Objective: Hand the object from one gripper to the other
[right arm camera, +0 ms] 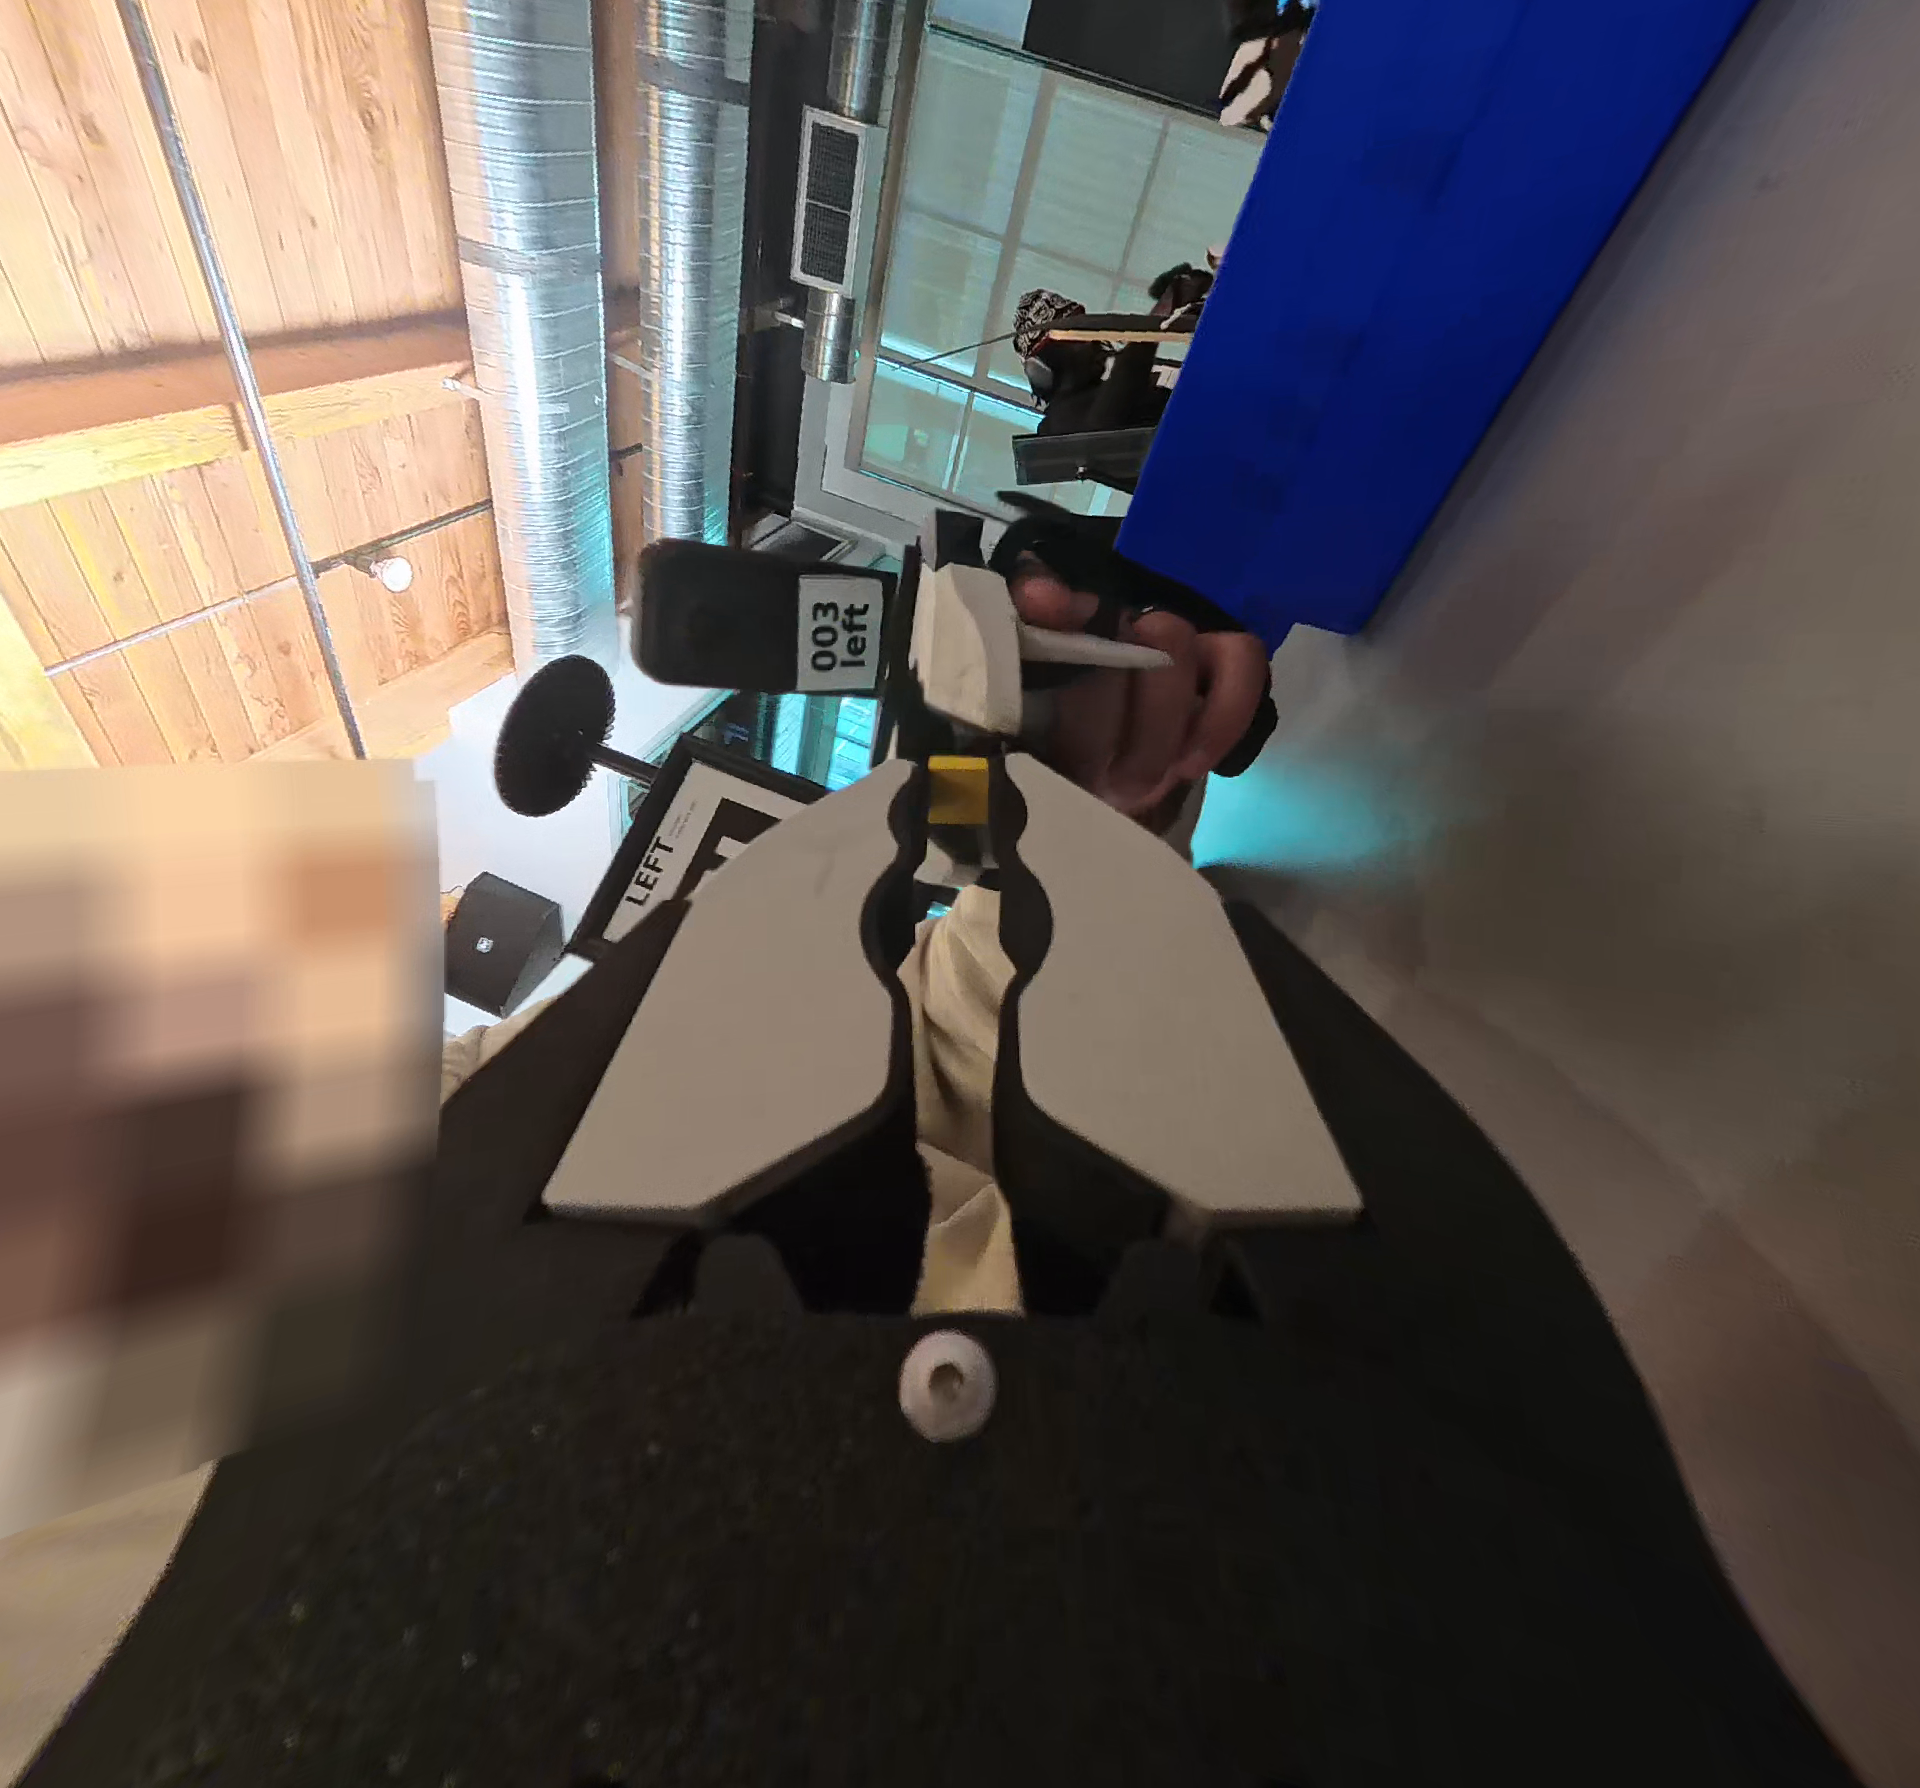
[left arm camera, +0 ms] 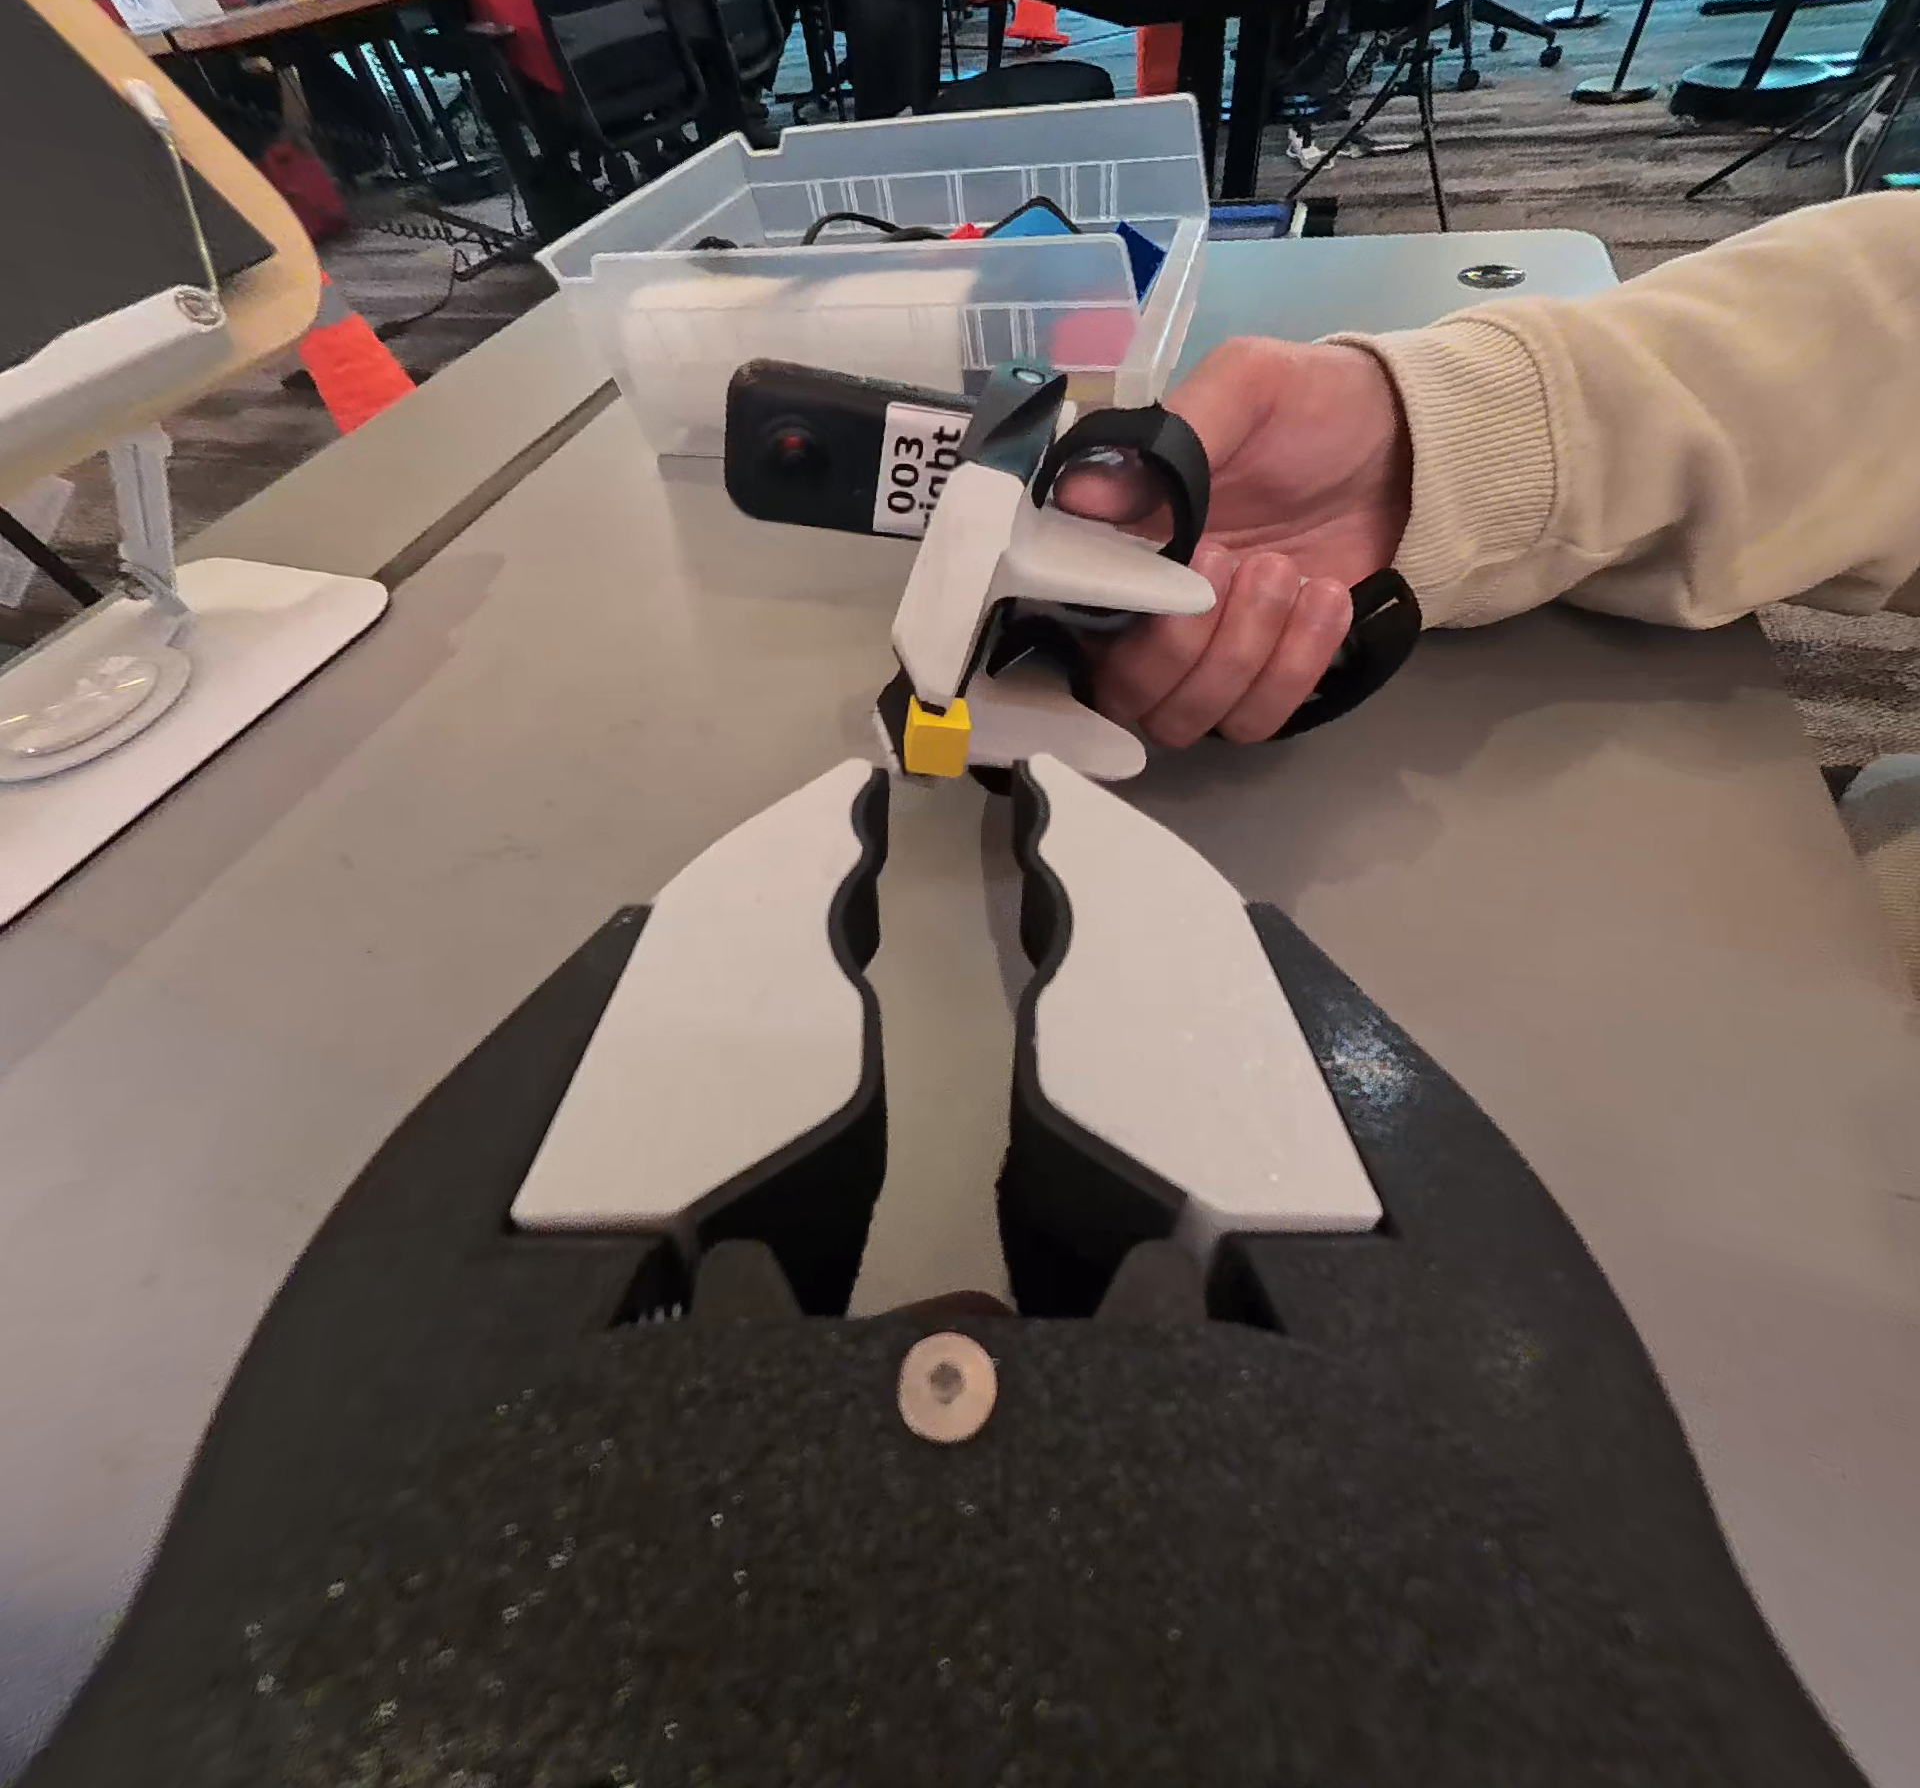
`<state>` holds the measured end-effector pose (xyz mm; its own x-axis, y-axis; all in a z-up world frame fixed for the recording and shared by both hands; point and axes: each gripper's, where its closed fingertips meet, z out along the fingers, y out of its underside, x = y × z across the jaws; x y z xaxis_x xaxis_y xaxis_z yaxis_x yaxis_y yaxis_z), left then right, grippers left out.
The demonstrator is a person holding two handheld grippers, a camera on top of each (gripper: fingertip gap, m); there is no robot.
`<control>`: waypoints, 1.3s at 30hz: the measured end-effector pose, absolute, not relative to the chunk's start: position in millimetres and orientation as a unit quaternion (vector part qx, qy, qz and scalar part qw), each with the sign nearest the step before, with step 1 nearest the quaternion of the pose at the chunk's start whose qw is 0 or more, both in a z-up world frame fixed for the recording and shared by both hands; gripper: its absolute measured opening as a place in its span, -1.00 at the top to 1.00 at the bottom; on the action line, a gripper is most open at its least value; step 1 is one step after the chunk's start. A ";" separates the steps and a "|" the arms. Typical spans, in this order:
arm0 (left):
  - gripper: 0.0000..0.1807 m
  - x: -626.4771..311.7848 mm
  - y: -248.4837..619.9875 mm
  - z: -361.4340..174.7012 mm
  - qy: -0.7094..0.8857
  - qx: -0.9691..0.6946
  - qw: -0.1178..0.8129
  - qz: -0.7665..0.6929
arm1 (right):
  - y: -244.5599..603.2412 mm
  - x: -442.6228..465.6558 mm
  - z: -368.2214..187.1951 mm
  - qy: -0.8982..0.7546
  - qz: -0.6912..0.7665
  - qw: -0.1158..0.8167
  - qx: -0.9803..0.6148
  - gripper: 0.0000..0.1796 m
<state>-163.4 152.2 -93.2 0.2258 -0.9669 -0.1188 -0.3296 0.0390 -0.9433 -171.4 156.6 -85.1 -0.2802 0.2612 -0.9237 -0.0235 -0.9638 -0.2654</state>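
A small yellow cube (left arm camera: 937, 741) is pinched between the fingers of my right gripper (left arm camera: 933, 725), which a hand (left arm camera: 1288, 512) holds tilted down over the grey table (left arm camera: 468, 751). In the right wrist view the cube (right arm camera: 956, 793) sits between that gripper's (right arm camera: 958, 784) fingertips. My left gripper (left arm camera: 951, 774) is open. Its two white fingers (left arm camera: 748, 990) point at the cube, tips just short of it on either side, not touching it. The left gripper also shows beyond the cube in the right wrist view (right arm camera: 961, 699), edge-on.
A clear plastic bin (left arm camera: 1174, 284) with coloured items stands behind the grippers. A white stand (left arm camera: 208, 626) is on the table at the left. An orange cone (left arm camera: 353, 367) stands on the floor. A blue panel (right arm camera: 1455, 232) fills the right wrist view's upper right. Less than 4 cm separates the two grippers' tips.
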 end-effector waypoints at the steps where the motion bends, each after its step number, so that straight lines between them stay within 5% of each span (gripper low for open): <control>1: 0.76 -164.3 153.6 -93.1 0.529 -0.611 0.492 -0.323 | 158.3 -170.5 -86.4 -0.102 0.788 0.098 -0.599 0.88; 7: 0.76 -166.9 161.5 -89.1 0.509 -0.619 0.509 -0.314 | 170.5 -166.2 -83.7 -0.133 0.750 0.216 -0.611 0.88; 15: 0.75 -167.6 156.1 -60.9 0.340 -0.659 0.357 -0.568 | 161.0 -156.8 -48.7 -0.412 0.433 0.628 -0.498 0.88; 25: 0.74 -159.0 136.7 -53.8 0.268 -0.635 0.203 -0.696 | 140.8 -165.3 -46.5 -0.481 0.389 0.643 -0.452 0.88; 39: 0.89 -161.6 131.9 -56.0 0.254 -0.616 0.150 -0.730 | 139.9 -168.8 -58.1 -0.512 0.358 0.633 -0.457 0.80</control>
<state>-161.6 131.9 -56.0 -0.1959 -0.5316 0.8240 -0.0936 -0.8263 -0.5554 -168.8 139.9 -58.1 0.2195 0.9215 0.3204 0.0141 0.3254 -0.9455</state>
